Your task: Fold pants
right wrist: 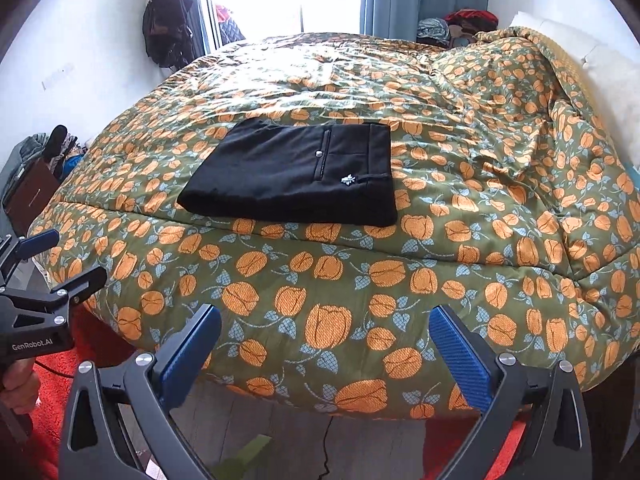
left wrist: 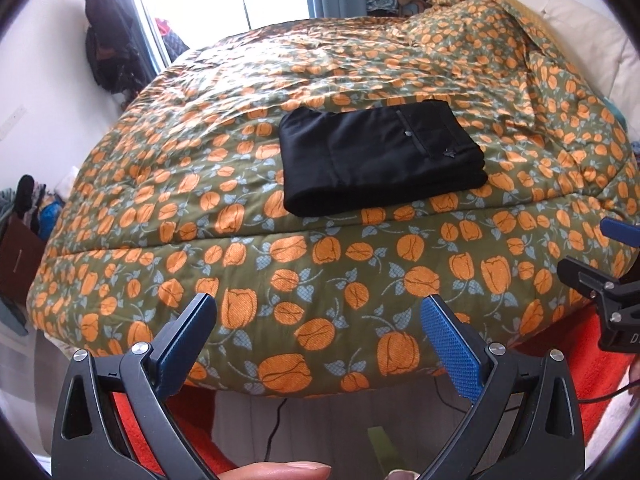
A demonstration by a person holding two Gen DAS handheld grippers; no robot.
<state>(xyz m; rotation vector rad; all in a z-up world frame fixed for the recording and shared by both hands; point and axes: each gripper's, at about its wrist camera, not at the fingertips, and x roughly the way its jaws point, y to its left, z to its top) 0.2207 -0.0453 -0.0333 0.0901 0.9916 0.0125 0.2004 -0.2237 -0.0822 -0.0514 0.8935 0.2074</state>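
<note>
Black pants point(left wrist: 380, 156) lie folded into a flat rectangle on the bed's flowered duvet point(left wrist: 320, 256), near its front edge; they also show in the right wrist view point(right wrist: 296, 176), with a back pocket and a small white logo facing up. My left gripper point(left wrist: 318, 316) is open and empty, held back from the bed over the floor. My right gripper point(right wrist: 324, 328) is open and empty too, beside the left one. Each gripper shows at the edge of the other's view, the right gripper point(left wrist: 612, 264) and the left gripper point(right wrist: 60, 256).
The green duvet point(right wrist: 440, 240) with orange tulips hangs over the bed's front edge. A red rug point(right wrist: 60, 380) and a black cable point(right wrist: 326, 452) lie on the grey floor below. White pillows point(left wrist: 576, 28) sit at the far right. Clothes hang on the left wall point(left wrist: 108, 40).
</note>
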